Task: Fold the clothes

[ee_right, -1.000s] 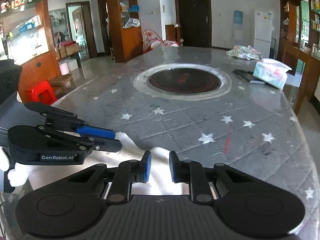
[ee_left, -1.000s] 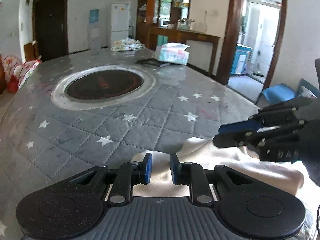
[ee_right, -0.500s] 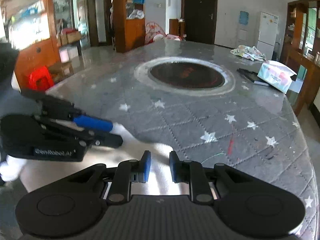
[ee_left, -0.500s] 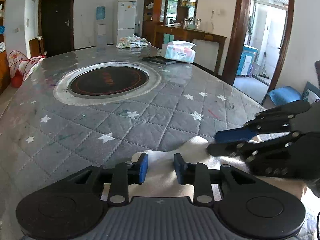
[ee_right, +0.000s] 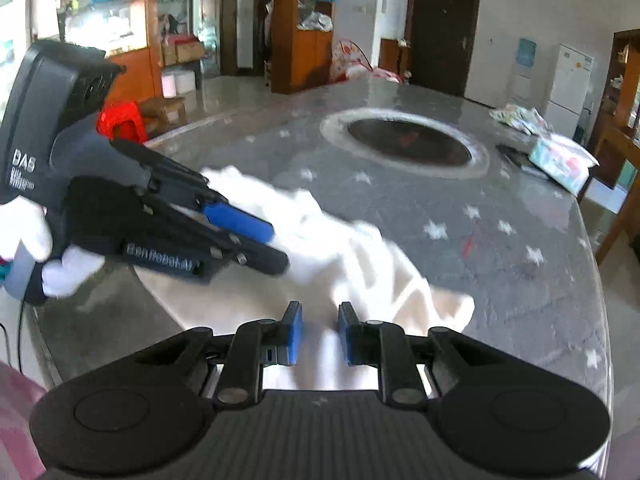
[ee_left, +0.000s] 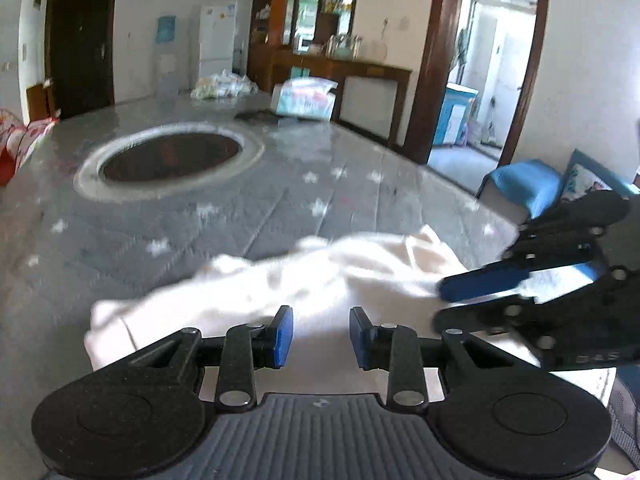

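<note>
"On the bench, where's the white garment?"

"Lying ten to four o'clock. The right claw pinches its fold at six. The left claw, at nine, has just been opening and grips nothing."

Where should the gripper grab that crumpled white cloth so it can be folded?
Probably the loose corner of the crumpled white cloth lying flat on the grey star-patterned table cover. Come from the near table edge, low, with the right gripper; the bunched middle looks too thick to pinch cleanly.
</note>
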{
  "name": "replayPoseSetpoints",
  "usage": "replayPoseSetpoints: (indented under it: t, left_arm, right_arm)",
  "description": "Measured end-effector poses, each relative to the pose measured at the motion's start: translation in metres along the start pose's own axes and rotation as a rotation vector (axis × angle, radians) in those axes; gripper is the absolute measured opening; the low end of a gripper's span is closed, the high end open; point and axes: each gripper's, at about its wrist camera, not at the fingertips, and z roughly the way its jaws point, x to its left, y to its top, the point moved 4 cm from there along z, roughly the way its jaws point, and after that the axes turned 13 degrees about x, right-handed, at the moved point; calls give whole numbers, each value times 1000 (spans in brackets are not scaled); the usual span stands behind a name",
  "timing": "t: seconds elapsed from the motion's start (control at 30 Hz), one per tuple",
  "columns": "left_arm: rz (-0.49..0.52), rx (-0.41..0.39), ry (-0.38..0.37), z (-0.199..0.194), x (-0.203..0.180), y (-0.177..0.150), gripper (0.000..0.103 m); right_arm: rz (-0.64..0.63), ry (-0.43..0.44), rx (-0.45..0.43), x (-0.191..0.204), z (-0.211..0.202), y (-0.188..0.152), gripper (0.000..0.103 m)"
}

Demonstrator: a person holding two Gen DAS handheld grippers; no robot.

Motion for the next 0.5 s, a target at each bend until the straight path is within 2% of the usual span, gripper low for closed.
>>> replayPoseSetpoints:
  t: [0.1,0.37,0.5]
  left_arm:
    - [-15,2,-2,3,2,-1,35]
    - [-18,-3,2,4,2,-3,36]
    - [-24,-4,-1,1,2,-4,36]
  right_arm:
    - [29,-8,24,-8,4,-12,17]
    - [114,-21,-33,-27,-4,-7,18]
    - [141,-22,-5,-35,11,-9,19]
